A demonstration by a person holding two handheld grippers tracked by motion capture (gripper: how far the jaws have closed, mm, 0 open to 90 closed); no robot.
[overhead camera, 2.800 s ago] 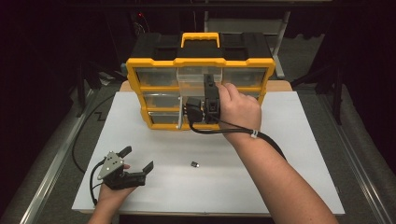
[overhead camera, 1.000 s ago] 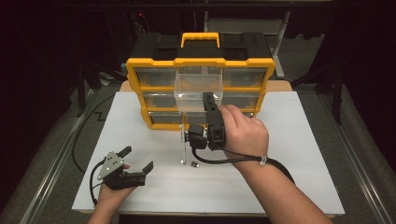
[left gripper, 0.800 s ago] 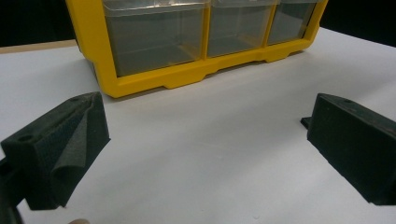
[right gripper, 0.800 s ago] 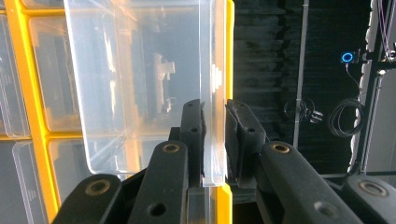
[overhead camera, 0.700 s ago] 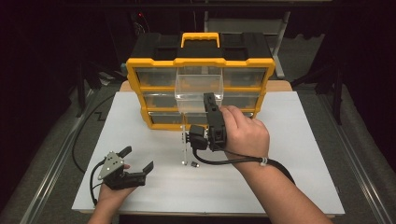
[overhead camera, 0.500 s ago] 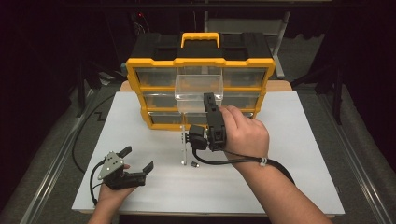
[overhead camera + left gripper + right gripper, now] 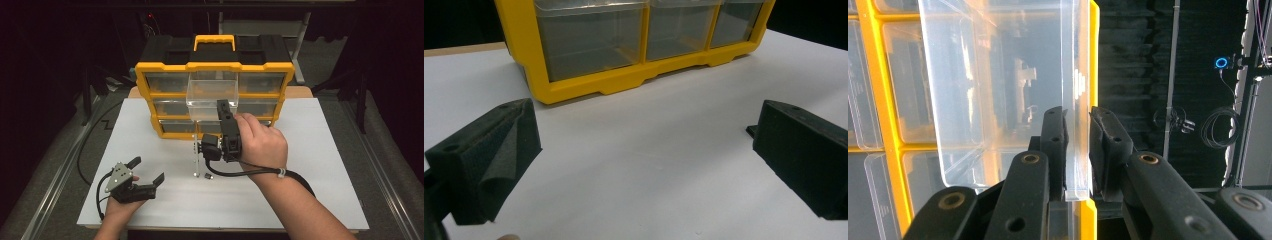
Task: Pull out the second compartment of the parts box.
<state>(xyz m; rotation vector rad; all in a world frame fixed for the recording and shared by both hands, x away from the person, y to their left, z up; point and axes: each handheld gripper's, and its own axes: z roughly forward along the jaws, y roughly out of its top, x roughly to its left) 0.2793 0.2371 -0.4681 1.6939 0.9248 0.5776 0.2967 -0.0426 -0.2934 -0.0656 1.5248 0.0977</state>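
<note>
Right gripper (image 7: 223, 116) pinches wall of clear drawer (image 7: 212, 92), holding it up, tilted, before yellow organiser (image 7: 215, 70). Small dark part (image 7: 208, 176), perhaps a screw, lies on white board (image 7: 310, 165) directly below. Left gripper (image 7: 146, 176) spread, empty, well apart.

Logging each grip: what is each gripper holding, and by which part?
The right gripper pinches the clear drawer by its front wall. The left gripper holds nothing.

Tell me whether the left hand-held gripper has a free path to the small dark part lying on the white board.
Probably yes. The left hand-held gripper is open on the white board, and bare board lies between it and the small dark part. The right hand-held gripper holds the clear drawer above.
</note>
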